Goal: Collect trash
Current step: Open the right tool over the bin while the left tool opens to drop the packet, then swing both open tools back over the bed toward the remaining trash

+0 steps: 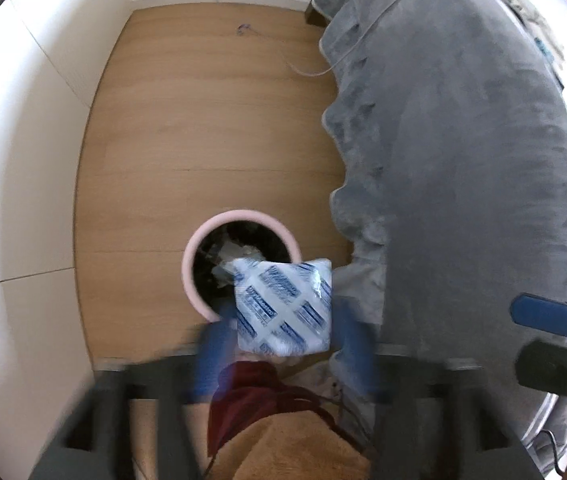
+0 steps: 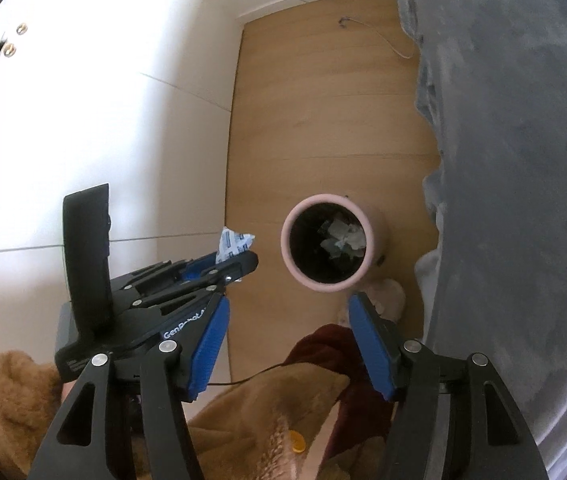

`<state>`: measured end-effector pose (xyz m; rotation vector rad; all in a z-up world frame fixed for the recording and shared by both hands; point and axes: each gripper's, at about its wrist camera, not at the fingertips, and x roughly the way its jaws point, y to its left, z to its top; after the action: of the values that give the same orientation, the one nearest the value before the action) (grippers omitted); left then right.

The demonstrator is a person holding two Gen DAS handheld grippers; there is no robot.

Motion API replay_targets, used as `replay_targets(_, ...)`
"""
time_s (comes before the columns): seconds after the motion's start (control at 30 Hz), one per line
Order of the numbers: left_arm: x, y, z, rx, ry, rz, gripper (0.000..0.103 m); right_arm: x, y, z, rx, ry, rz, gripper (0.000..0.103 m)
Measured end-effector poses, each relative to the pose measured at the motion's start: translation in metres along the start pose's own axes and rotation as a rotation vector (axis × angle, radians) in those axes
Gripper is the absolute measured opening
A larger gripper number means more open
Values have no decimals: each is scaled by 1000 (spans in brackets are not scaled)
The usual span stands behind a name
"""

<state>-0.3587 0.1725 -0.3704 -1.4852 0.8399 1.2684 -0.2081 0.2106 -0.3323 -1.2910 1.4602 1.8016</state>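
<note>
A white packet with blue print (image 1: 283,308) hangs over the near rim of a pink trash bin (image 1: 193,264) with a black liner. It sits between the blurred blue fingers (image 1: 215,356) of my left gripper (image 1: 285,344), whose jaws stand wide and do not press on it. In the right wrist view the packet (image 2: 233,240) pokes out past the left gripper (image 2: 239,258), to the left of the bin (image 2: 287,248). Crumpled white trash (image 2: 341,236) lies in the bin. My right gripper (image 2: 289,304) is open and empty, just short of the bin.
A grey blanket (image 1: 463,200) drapes down the right side next to the bin. White cabinet fronts (image 2: 103,120) line the left. A thin cable (image 1: 307,72) lies on the wood floor (image 1: 203,140). A person's brown fuzzy and dark red clothing (image 2: 283,400) fills the bottom.
</note>
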Motion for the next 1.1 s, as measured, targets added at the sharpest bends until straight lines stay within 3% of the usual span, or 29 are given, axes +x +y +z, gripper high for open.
replay_targets(0.07, 1, 2, 0, -7, -5, 0, 97, -4, 0, -2, 8, 1, 2, 62)
replay_targets(0.47, 2, -1, 2, 24, 11, 67, 100, -11, -6, -10, 32, -18, 16, 62)
replay_targets(0.6, -22, -24, 14, 99, -24, 92, 100, -42, -8, -14, 52, -100, 36, 62)
replay_targets(0.7, -47, -59, 31, 183, -65, 81, 101, -83, -21, -23, 107, -211, 47, 62)
replay_targets(0.83, -77, -144, 59, 367, -119, 17, 102, -149, -63, -47, 249, -391, 2, 62)
replay_targets(0.9, -88, -196, 68, 469, -135, -32, 102, -190, -99, -70, 373, -498, -54, 64)
replay_targets(1.0, -100, -270, 71, 611, -153, -98, 102, -244, -155, -112, 558, -627, -149, 74)
replay_targets(1.1, -106, -355, 62, 762, -155, -176, 102, -289, -210, -161, 722, -716, -250, 76)
